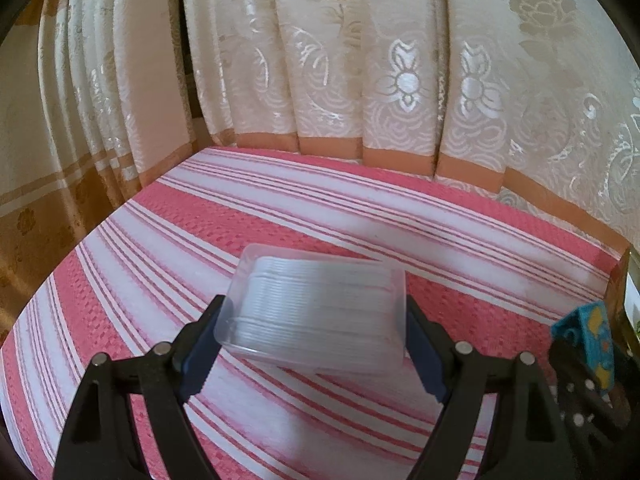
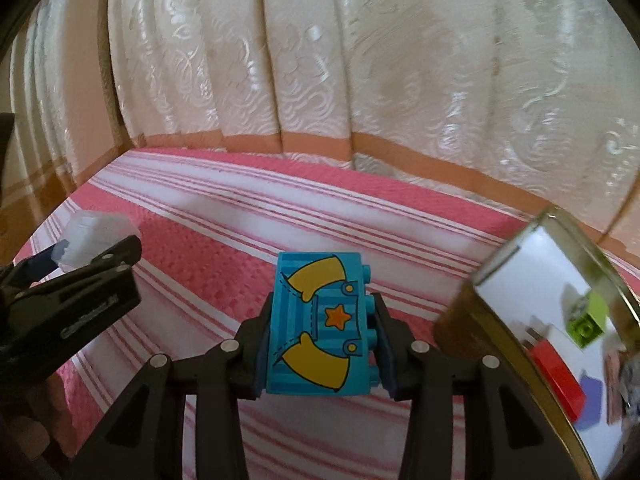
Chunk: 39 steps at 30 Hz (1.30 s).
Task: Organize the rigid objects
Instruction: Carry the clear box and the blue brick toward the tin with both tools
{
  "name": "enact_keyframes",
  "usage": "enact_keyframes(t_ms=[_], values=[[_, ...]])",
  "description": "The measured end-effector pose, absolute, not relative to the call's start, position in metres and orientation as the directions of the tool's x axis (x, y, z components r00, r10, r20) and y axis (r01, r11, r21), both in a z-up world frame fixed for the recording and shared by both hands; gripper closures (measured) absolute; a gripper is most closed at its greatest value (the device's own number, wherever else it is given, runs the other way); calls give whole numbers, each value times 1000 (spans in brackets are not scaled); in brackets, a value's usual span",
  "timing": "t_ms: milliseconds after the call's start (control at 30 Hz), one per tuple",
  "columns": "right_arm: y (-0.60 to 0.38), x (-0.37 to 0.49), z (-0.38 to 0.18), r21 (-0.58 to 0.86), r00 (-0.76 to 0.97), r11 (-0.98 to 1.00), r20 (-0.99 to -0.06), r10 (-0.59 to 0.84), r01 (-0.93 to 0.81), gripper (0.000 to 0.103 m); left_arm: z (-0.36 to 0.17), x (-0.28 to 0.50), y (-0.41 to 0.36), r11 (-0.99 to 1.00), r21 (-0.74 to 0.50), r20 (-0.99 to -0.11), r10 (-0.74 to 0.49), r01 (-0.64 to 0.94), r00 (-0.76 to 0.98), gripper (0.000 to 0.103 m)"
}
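Note:
My left gripper [image 1: 314, 320] is shut on a clear plastic box [image 1: 316, 308] of stacked white discs, held above the pink striped cloth [image 1: 280, 208]. My right gripper [image 2: 318, 340] is shut on a blue toy brick [image 2: 316, 324] printed with yellow sleeves and an orange star, studs to the right. The brick also shows at the right edge of the left wrist view [image 1: 588, 344]. The left gripper and its clear box [image 2: 86, 240] show at the left of the right wrist view.
A gold-rimmed container [image 2: 480, 272] with a white floor stands at the right; it holds a green brick [image 2: 584, 324], a red brick [image 2: 560, 380] and a purple piece [image 2: 592, 400]. Cream patterned curtains [image 1: 360, 60] hang behind the cloth-covered surface.

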State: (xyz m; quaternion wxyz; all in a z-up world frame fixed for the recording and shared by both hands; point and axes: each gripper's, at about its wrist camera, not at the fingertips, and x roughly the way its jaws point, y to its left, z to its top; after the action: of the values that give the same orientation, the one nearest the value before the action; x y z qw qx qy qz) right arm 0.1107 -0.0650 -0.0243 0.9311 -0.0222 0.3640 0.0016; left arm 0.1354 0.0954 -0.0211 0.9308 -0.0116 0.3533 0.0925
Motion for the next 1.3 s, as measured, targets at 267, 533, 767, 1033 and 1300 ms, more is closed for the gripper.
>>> enact_keyframes(t_ms=[267,533,767,1033,1300], values=[[-72,88,-15,-49,766,998,-640,-60,38,58,-16,127,85,987,39,-632,143,-153,762,19],[-77,78,-12,-48,782,997,-619,-79,63,58,-14,113,80,991,18,-613,115,-132,782,19],[-81,70,-12,-42,786,996,-612,-86,76,58,-11,97,79,993,-8,-596,90,-117,798,19],[-87,58,-11,-46,792,996,-603,-93,82,58,-8,81,72,995,-26,-574,67,-99,816,19],[-97,41,-10,-50,797,993,-592,-118,110,58,-5,64,63,996,-40,-556,45,-80,830,19]])
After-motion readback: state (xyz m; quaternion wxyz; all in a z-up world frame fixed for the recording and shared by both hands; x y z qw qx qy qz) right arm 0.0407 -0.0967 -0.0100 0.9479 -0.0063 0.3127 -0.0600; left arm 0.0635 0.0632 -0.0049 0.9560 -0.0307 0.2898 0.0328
